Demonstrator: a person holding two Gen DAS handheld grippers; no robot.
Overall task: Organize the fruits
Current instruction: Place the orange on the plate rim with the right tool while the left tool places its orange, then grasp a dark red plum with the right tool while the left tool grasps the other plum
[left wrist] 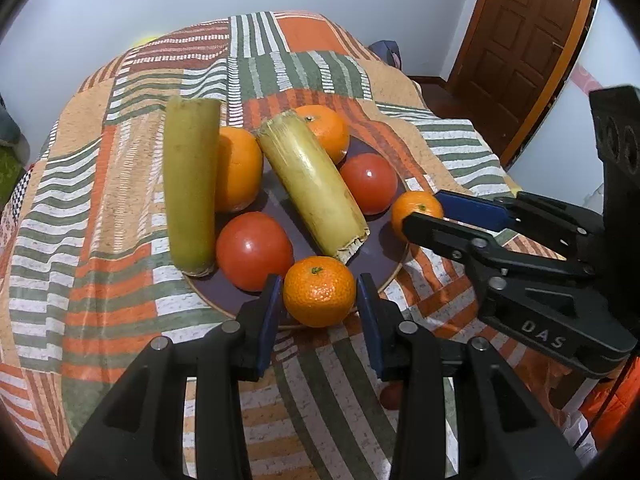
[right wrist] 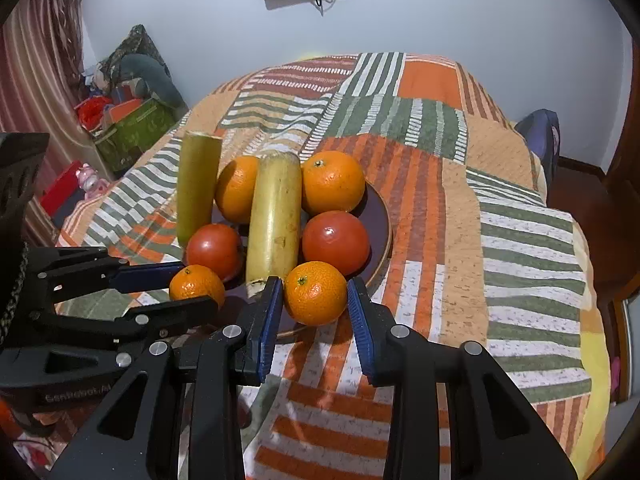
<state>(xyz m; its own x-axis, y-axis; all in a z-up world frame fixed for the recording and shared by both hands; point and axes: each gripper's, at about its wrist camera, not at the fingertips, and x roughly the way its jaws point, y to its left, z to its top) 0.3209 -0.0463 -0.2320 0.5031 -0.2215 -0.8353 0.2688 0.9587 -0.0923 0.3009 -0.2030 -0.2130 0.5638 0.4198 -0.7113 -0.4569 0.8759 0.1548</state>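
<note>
- A dark round plate (right wrist: 382, 216) sits on a bench under a striped patchwork cloth (right wrist: 460, 208), holding oranges, tomatoes and two sugarcane pieces.
- The left gripper (left wrist: 318, 304) has open jaws either side of a mandarin (left wrist: 319, 291) at the plate's near edge.
- The right gripper (right wrist: 314, 306) has open jaws straddling another mandarin (right wrist: 315, 293).
- Risk: closing off-centre could roll a mandarin off the rim, and the two grippers, working close together, could collide.

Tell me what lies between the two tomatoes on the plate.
The pale yellow sugarcane piece lies lengthwise between the left tomato and the right tomato, on the dark plate. The right wrist view shows it best.
</note>
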